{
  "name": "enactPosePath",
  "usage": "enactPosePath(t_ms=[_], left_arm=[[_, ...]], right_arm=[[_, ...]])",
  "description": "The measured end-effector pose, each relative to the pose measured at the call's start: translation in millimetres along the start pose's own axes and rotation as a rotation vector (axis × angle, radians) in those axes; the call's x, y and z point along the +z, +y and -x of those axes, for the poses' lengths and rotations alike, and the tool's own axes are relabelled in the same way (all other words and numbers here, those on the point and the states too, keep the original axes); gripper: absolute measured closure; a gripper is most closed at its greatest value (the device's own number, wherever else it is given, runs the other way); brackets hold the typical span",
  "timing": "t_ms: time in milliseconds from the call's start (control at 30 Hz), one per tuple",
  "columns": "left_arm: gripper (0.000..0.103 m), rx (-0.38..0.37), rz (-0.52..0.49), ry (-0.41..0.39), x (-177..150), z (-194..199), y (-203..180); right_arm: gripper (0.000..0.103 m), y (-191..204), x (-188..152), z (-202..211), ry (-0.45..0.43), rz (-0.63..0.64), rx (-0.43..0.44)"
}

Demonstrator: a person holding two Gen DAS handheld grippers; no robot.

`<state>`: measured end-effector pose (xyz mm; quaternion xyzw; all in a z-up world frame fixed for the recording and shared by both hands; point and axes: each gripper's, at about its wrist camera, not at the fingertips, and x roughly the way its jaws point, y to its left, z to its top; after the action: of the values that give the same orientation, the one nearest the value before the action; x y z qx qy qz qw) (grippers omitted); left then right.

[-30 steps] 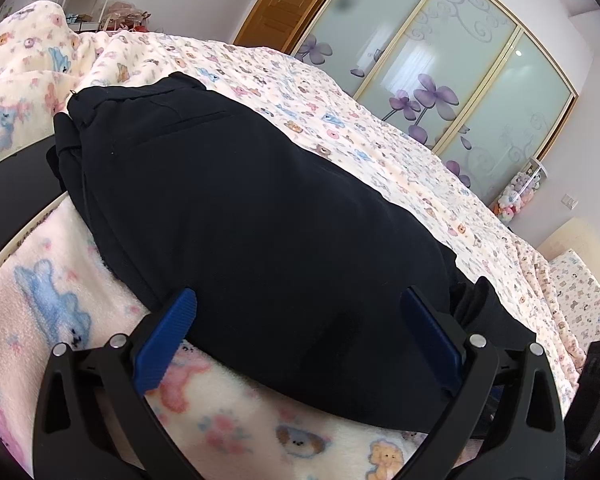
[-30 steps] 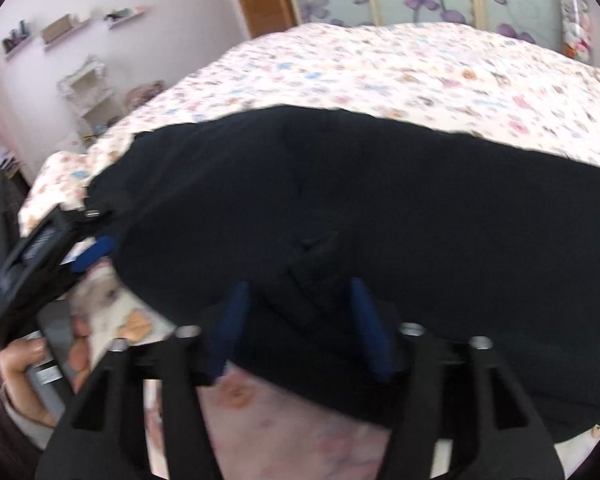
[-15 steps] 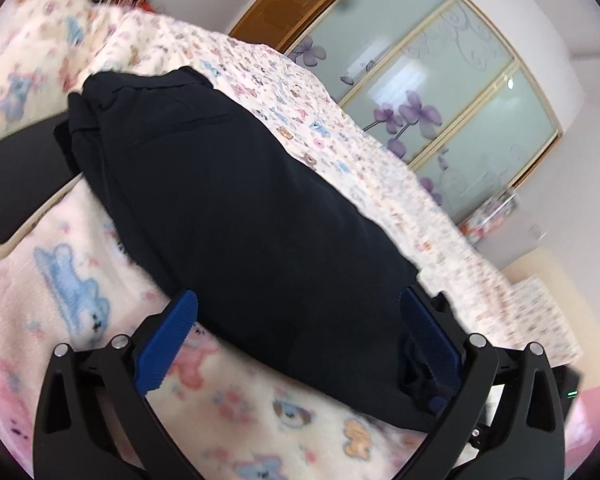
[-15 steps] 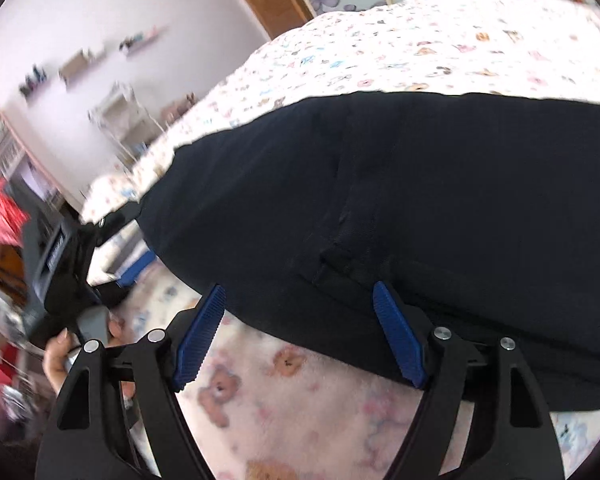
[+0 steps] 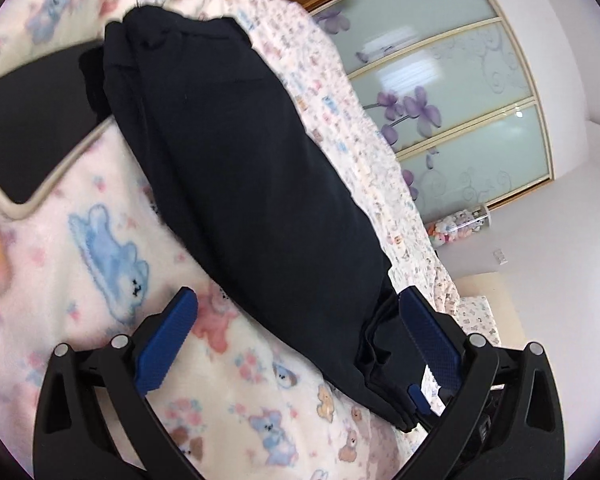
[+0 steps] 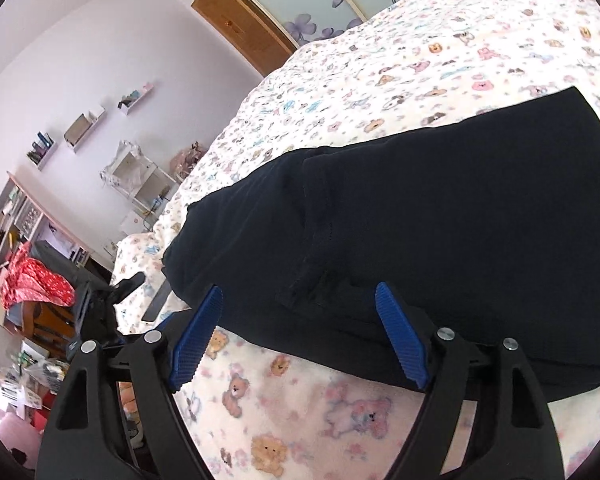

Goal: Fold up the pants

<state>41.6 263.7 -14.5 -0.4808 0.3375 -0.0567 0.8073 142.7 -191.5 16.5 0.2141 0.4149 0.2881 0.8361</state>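
Observation:
The black pants (image 5: 244, 184) lie folded in a long bundle on the animal-print blanket (image 5: 100, 248). In the left wrist view my left gripper (image 5: 296, 336) is open and empty, its blue pads straddling the near end of the bundle. In the right wrist view the pants (image 6: 440, 216) fill the right side, with a seam running down the middle. My right gripper (image 6: 300, 336) is open and empty, just above the pants' near edge.
A black tablet-like slab with a pale rim (image 5: 24, 136) lies on the blanket beside the pants' far end. Frosted wardrobe doors (image 5: 440, 88) stand beyond the bed. Shelves and a red cloth (image 6: 32, 280) clutter the room's left side.
My right gripper has opened, let go of the pants fabric and pulled back. My left gripper has tilted and drawn back, staying open.

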Motion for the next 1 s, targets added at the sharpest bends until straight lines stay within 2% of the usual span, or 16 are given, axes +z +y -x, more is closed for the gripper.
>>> enactPosePath(t_ms=[133,200,300,367,467,533,667,833,900,1000], left_arm=[[0.002,0.037,-0.004,0.057,12.3,-15.0,-8.0],[0.002,0.101,-0.063,0.105,17.7,-27.5,-17.2],[0.002,0.209,-0.096,0.182,17.1,-45.2,-15.7],[0.002,0.247,-0.131,0.186,14.5,-50.0,-18.2],[0.002,0.280,-0.117,0.197,18.5,-57.6,-19.9],[0.002,0.287,-0.110,0.192,22.7,-59.6,-20.2],[0.002,0.301,-0.174,0.132,34.7,-59.3,-27.4],[0.007,0.293,-0.258,0.062,39.7,-55.3,-42.7],[0.007,0.317,-0.291,0.047,41.8,-56.6,-43.7],[0.007,0.315,-0.203,0.054,53.0,-58.1,-23.1]], right_arm=[[0.022,4.8,-2.6,-0.9,0.017,0.041,-0.020],[0.022,6.8,-3.8,-0.3,0.022,0.062,-0.031],[0.021,6.8,-5.9,0.0,0.033,0.073,-0.042],[0.021,6.7,-6.6,0.4,0.035,0.074,-0.044],[0.021,5.6,-6.1,0.8,0.032,0.068,-0.039],[0.021,6.2,-6.3,0.9,0.033,0.068,-0.035],[0.021,8.4,-7.4,2.1,0.033,0.085,-0.042],[0.021,4.3,-7.0,3.9,0.034,0.079,-0.048],[0.021,2.8,-7.4,4.1,0.035,0.074,-0.052],[0.021,1.4,-7.9,6.5,0.035,0.070,-0.052]])
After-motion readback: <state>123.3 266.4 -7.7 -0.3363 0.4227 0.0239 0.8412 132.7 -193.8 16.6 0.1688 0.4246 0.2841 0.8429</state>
